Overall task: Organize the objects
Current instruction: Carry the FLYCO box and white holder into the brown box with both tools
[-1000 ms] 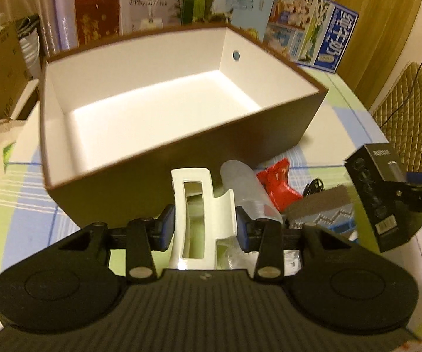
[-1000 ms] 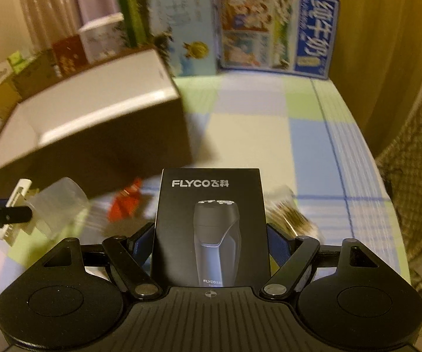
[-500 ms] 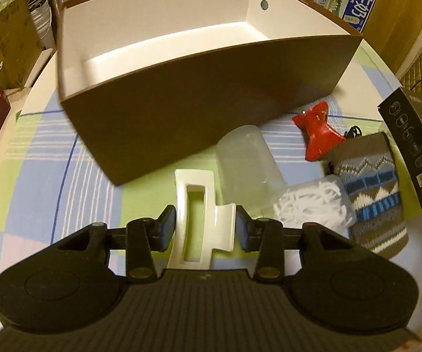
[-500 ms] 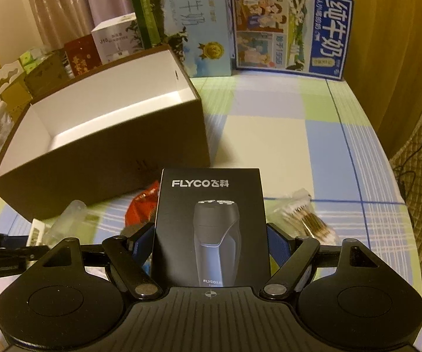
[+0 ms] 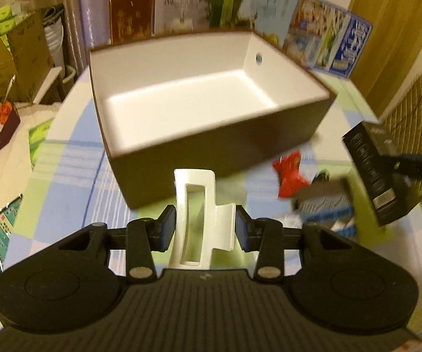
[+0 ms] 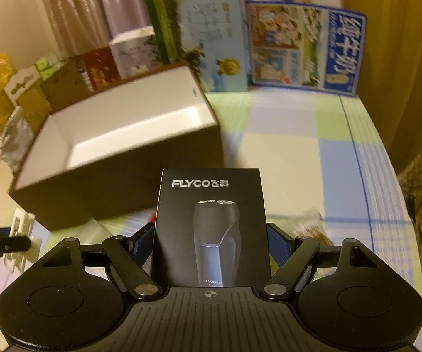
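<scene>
hair clip in left claw, shaver box in right claw

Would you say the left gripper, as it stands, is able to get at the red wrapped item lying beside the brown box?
Probably not yet: the left gripper is shut on the white hair claw clip, so its jaws are occupied. The red wrapped item itself lies uncovered on the tablecloth.

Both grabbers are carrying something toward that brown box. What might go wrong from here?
The white hair clip sits between the left gripper jaws with most of its length sticking out, so it might twist or slip. The right gripper carries the black shaver box close beside it; both heading for the brown box could bump. The box wall is tall, so a low approach may clip its rim.
</scene>
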Motion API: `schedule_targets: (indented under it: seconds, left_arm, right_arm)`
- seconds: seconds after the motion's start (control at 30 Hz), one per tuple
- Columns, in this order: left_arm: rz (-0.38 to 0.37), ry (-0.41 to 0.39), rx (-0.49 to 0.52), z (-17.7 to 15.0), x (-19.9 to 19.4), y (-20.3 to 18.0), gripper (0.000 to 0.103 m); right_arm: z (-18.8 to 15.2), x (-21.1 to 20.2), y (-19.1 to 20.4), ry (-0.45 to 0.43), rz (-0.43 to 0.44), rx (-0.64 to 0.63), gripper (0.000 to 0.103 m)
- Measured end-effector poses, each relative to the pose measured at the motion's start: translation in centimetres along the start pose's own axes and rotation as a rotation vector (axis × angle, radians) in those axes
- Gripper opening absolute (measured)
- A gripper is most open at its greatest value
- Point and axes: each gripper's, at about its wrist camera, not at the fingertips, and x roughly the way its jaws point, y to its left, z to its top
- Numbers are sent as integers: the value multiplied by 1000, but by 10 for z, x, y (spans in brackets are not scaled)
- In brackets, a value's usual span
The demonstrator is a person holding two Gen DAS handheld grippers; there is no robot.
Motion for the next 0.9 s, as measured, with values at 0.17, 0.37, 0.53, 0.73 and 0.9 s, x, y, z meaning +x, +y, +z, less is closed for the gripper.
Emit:
schedule_targets:
  seconds: [0.17, 0.37, 0.53, 0.73, 0.9]
  left_arm:
    - [-1, -48, -25, 32, -7, -2, 37]
    - [0, -111, -43, 74, -2, -3, 37]
    - [16, -143, -63, 109, 15, -1, 37]
    - [46, -132, -94, 133, 42, 3, 37]
    - [66, -90, -143, 142, 69, 9, 37]
  right_arm:
    - [29, 2, 16, -31, 69, -36, 76]
    - [69, 13, 37, -72, 148, -68, 76]
    - [104, 36, 54, -98, 185, -102, 76]
    - [134, 75, 65, -91, 192, -136, 76]
    - [143, 106, 68, -66, 186, -149, 76]
